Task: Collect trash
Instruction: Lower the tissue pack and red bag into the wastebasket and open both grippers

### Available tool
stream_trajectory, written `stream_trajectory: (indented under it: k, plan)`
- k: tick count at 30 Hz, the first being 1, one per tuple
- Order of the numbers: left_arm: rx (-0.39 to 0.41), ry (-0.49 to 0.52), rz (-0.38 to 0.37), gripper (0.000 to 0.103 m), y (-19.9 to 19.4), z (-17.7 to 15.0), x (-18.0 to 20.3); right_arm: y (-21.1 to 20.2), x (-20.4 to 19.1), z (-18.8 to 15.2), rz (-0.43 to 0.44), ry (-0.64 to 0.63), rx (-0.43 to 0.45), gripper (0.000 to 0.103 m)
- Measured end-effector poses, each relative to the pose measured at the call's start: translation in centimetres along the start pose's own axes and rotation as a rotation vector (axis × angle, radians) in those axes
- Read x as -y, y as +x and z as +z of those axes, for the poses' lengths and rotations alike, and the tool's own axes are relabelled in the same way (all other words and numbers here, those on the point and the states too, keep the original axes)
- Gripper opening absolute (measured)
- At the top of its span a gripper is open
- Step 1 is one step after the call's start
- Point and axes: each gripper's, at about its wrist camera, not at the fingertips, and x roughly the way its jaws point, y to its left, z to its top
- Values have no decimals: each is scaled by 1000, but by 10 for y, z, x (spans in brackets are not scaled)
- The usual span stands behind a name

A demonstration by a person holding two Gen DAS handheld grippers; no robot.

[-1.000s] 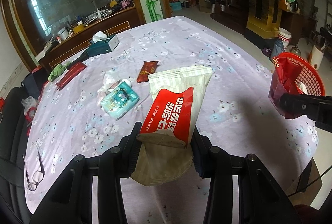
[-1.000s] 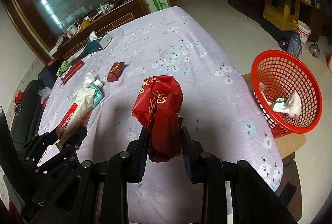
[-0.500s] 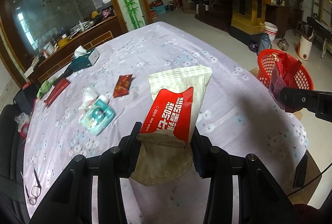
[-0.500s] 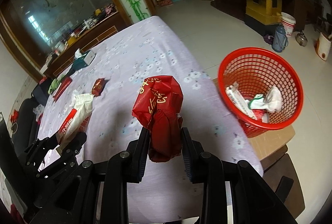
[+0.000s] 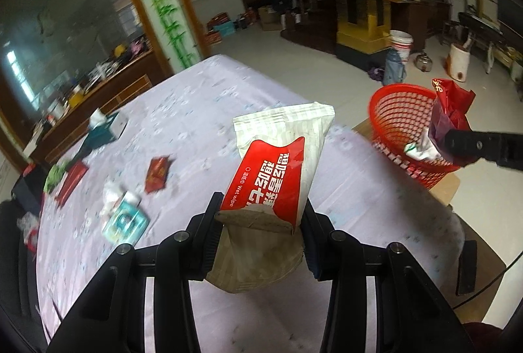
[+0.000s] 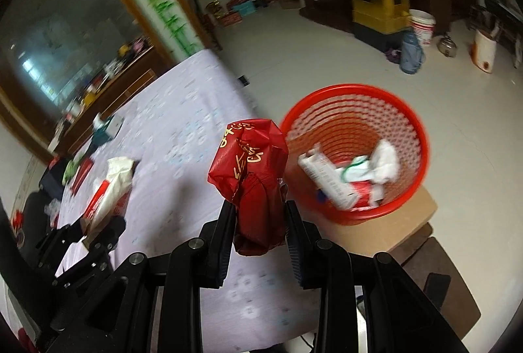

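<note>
Carry-to-bin step. Right claw (image 6: 258, 219) clamped on crumpled red wrapper (image 6: 250, 156), near red basket (image 6: 408, 124) rim. Left claw (image 5: 260, 222) clamped on wet-wipe pack (image 5: 281, 163), over counter (image 5: 196, 111). Next, judged: bring wrapper over basket, open jaws

Covered in a lilac cloth with small pale flowers: a large table (image 5: 202, 111). On its far left part, a teal tissue box (image 5: 104, 127) with a white tissue sticking up. Just beyond the table's far left edge, a low wooden sideboard (image 5: 108, 91) crowded with small blurred items. Past the far end, a pillar painted with green bamboo (image 5: 163, 9). Well apart to the table's right, on the pale floor, a white bucket (image 5: 401, 46), a blue jug (image 5: 394, 70) and a metal kettle (image 5: 424, 61).
</note>
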Motion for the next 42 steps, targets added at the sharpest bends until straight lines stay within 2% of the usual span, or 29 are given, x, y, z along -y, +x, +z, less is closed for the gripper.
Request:
stream_trajectory:
  k: [5, 10, 13, 22, 29, 30, 32, 33, 34, 37, 42]
  plan:
    - [18, 26, -107, 42, 1, 24, 28, -11, 35, 20, -33, 67, 30, 33]
    - [-15, 46, -215, 42, 15, 50, 58, -17, 66, 37, -33, 120, 48, 33]
    - [-28, 60, -249, 42, 24, 64, 75, -17, 79, 44, -31, 143, 50, 33]
    - [-64, 71, -299, 42, 56, 100, 115, -7, 101, 68, -12, 163, 42, 35]
    - [-84, 59, -362, 43, 74, 110, 134, 8, 107, 80, -16, 161, 22, 36]
    - [-85, 60, -372, 44, 75, 111, 136, 10, 108, 82, -18, 163, 19, 37]
    - [-81, 51, -394, 53, 76, 113, 137, 13, 109, 84, -24, 169, 16, 49]
    - [-73, 42, -396, 63, 76, 113, 136, 15, 108, 84, -35, 175, 17, 52]
    - [-62, 32, -397, 65, 74, 113, 134, 15, 110, 85, -40, 178, 20, 54]
    - [-51, 25, -401, 65, 71, 114, 130, 16, 112, 87, -37, 178, 20, 54]
    - [-32, -3, -363, 65, 58, 106, 107, 13, 104, 85, -38, 167, 22, 54]
